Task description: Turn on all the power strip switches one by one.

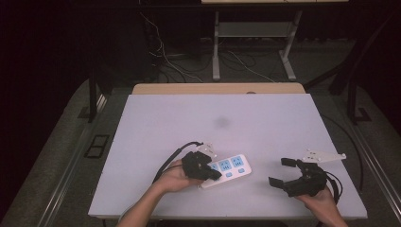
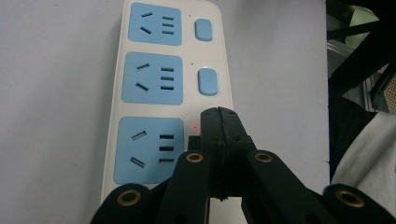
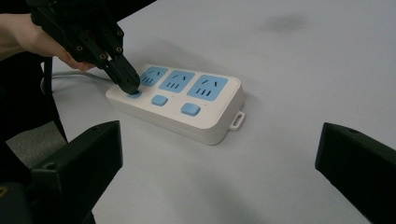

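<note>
near the front edge of the tabletop, left of middle: white power strip with three blue sockets, lying flat. pressed onto its end switch, left gripper, jaws closed together. off toward the front right corner, well apart, right gripper with jaws spread wide, holding nothing.

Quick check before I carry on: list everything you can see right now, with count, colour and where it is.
white plastic power strip: one, three blue sockets, each with a blue switch, lying near the table's front edge, left of centre; small red light lit beside the nearest switch.
grey cord: one, leaving the strip's end by the left hand.
white table top: one, with a faint dark smudge at centre.
white desk frame: one, on the floor beyond the table, cables around it.
left gripper: one, black, jaws shut, tip pressing on the strip's end switch.
right gripper: one, black, jaws open, front right, apart from the strip.
</note>
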`<state>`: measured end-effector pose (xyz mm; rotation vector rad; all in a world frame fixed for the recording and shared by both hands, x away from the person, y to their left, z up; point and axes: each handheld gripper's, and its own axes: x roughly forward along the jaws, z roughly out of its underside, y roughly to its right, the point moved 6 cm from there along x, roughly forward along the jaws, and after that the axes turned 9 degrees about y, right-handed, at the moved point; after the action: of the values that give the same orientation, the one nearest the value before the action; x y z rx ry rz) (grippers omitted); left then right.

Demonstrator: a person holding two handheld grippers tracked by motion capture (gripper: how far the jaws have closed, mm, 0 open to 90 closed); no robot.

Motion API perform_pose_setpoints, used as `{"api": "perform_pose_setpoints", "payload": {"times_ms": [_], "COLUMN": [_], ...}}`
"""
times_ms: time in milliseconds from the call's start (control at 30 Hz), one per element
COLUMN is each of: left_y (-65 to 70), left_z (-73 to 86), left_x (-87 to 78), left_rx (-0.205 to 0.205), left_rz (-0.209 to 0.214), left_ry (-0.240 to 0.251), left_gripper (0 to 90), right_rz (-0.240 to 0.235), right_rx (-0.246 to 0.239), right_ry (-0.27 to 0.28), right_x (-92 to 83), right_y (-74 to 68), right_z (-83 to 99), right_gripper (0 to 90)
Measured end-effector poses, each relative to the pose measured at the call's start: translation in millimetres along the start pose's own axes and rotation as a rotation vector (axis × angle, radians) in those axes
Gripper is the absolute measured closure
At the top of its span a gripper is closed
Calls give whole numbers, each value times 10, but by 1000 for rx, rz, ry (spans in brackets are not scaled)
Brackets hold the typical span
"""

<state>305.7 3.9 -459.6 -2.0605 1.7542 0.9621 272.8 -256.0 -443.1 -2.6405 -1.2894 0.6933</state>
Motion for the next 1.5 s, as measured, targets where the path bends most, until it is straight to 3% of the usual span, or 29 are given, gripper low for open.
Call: {"api": "perform_pose_setpoints", "payload": {"times_ms": [233, 333, 433, 700, 1100, 1233, 1500], "left_y": [20, -5, 14, -4, 1, -23, -9], "left_z": [-23, -20, -18, 45, 79, 120, 79], "left_x": [68, 65, 67, 54, 46, 40, 44], "left_rx": [1, -22, -1, -28, -41, -80, -62], "left_rz": [2, 23, 9, 22, 8, 20, 1], "left_ry": [7, 11, 9, 77, 112, 151, 123], "left_gripper": [898, 899, 900, 900, 900, 900, 899], "right_rz": [-3, -4, -4, -4, -2, -5, -2], "right_rx": [2, 1, 3, 5, 7, 6, 9], "right_ry": [4, 6, 7, 18, 35, 39, 28], "right_x": [-5, -11, -17, -46, -83, -91, -65], "right_y": [-2, -6, -3, -9, 5, 0, 8], "right_z": [-2, -2, -3, -12, -23, -26, -16], "right_gripper": [5, 5, 5, 5, 5, 5, 5]}}
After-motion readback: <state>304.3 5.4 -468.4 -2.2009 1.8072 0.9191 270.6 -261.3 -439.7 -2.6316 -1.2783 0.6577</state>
